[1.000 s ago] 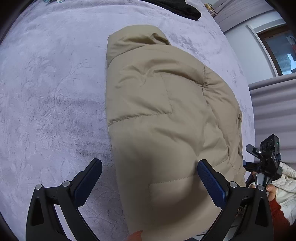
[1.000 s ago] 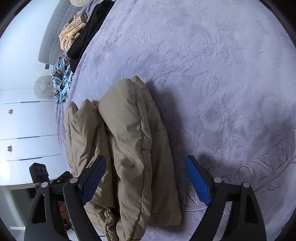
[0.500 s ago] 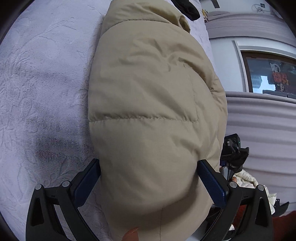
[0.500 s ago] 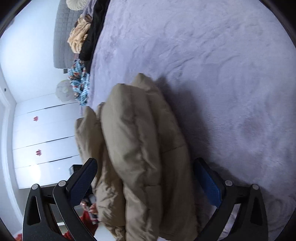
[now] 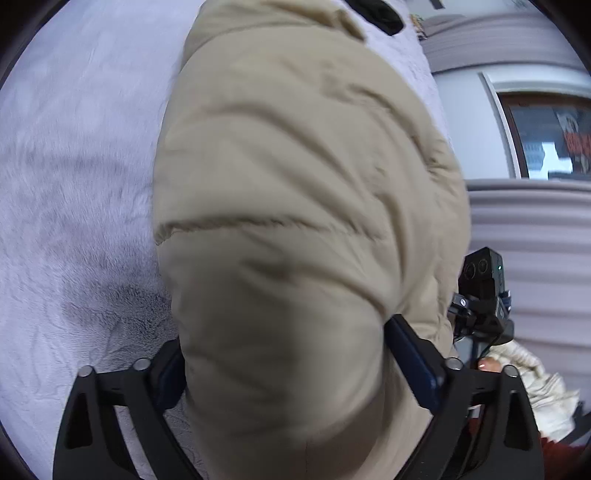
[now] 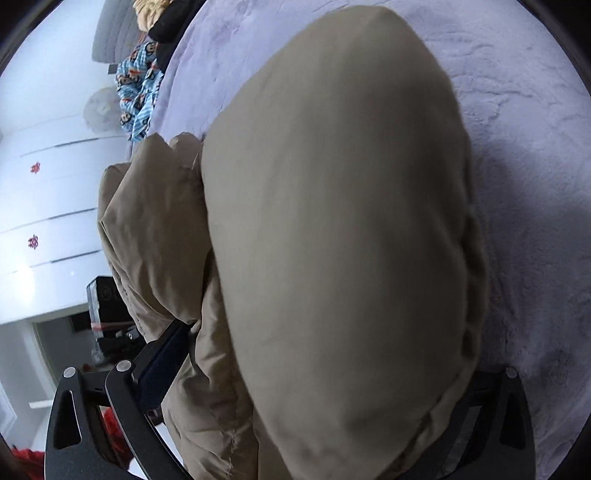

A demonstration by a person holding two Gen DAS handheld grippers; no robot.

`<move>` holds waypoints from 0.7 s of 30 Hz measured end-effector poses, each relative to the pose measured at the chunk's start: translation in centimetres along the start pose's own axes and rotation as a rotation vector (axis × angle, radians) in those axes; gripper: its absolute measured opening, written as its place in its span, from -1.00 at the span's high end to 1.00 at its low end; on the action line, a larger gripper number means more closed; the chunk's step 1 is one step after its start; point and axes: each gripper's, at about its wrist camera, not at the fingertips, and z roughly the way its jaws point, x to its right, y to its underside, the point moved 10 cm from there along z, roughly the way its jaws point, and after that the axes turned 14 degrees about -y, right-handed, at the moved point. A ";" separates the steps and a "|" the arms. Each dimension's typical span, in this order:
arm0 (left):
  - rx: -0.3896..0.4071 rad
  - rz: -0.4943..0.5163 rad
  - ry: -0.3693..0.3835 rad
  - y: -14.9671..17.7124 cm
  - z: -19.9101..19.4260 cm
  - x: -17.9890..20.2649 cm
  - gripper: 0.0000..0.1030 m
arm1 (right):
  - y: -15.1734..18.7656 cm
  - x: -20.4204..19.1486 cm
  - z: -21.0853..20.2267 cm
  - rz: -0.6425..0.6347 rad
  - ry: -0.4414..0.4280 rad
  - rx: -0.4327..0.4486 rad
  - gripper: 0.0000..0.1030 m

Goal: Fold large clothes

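The folded puffer jacket (image 5: 295,206) runs lengthwise away across the bed (image 5: 74,184) — its near end sits between both tools, the left tool (image 5: 284,373) having just been closing on it, the right tool (image 6: 317,369) straddling it wide, grip unclear

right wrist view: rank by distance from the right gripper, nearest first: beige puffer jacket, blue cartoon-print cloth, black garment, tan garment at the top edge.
1. Beige puffer jacket: between the right gripper's fingers, filling the centre.
2. Blue cartoon-print cloth: upper left, at the edge of the lilac bedspread.
3. Black garment: just beyond it, top left.
4. Tan garment: top edge beside the black one; too close to call between these two.
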 end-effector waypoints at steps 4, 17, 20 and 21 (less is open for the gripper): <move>0.061 0.043 0.002 -0.1 -2.7 0.5 -0.35 | 0.6 -2.4 -0.5 -0.016 -0.060 0.034 -0.29; 0.247 0.041 0.013 -3.2 -15.2 -7.5 -0.34 | 0.9 -15.8 7.1 -0.230 -0.122 0.052 -0.13; 0.265 0.043 -0.015 -4.4 -18.0 -12.2 -0.34 | 0.6 -18.5 11.8 -0.239 -0.137 0.052 -0.13; 0.269 0.038 -0.026 -5.0 -18.8 -13.9 -0.34 | 0.4 -19.2 13.1 -0.243 -0.140 0.048 -0.13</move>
